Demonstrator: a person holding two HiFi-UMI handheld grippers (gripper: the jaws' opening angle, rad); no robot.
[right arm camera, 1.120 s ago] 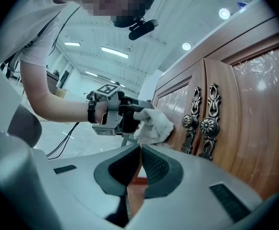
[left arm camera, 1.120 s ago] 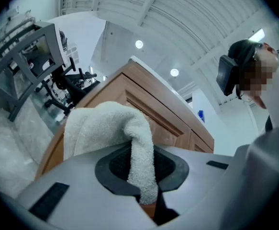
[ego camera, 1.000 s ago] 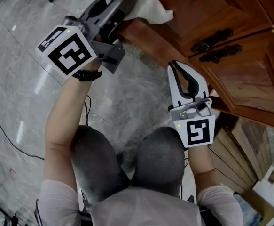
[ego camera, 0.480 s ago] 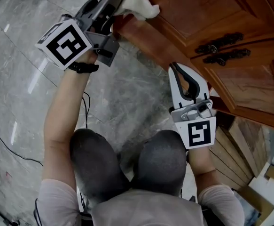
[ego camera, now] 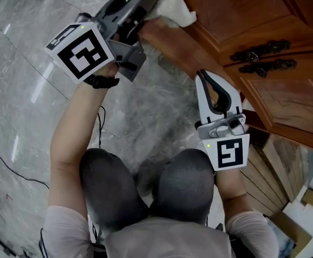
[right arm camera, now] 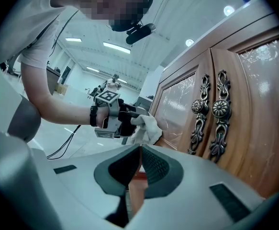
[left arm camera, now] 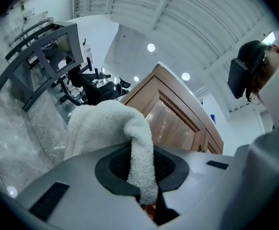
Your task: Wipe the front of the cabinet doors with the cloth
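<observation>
The left gripper (ego camera: 144, 1) has its jaws clamped on a narrow fold of the white cloth (left arm camera: 106, 123). The rest of the cloth bunches out past the tips against the wooden cabinet door (ego camera: 226, 15), well to the left of the pair of dark metal handles (ego camera: 261, 58) and near the door's outer edge. The right gripper (ego camera: 216, 90) hovers near the handles, on the side towards the person, its jaws pressed together with nothing between them. The cloth looks like terry towel: light, soft and floppy. It would likely fold over itself and drag rather than glide, so it probably needs to be pressed flat and firmly against the wood. The hold on a thin fold seems slight; a deeper bite on a thicker bunch would likely keep it from pulling free. The handles look ornate and could snag the loops.
</observation>
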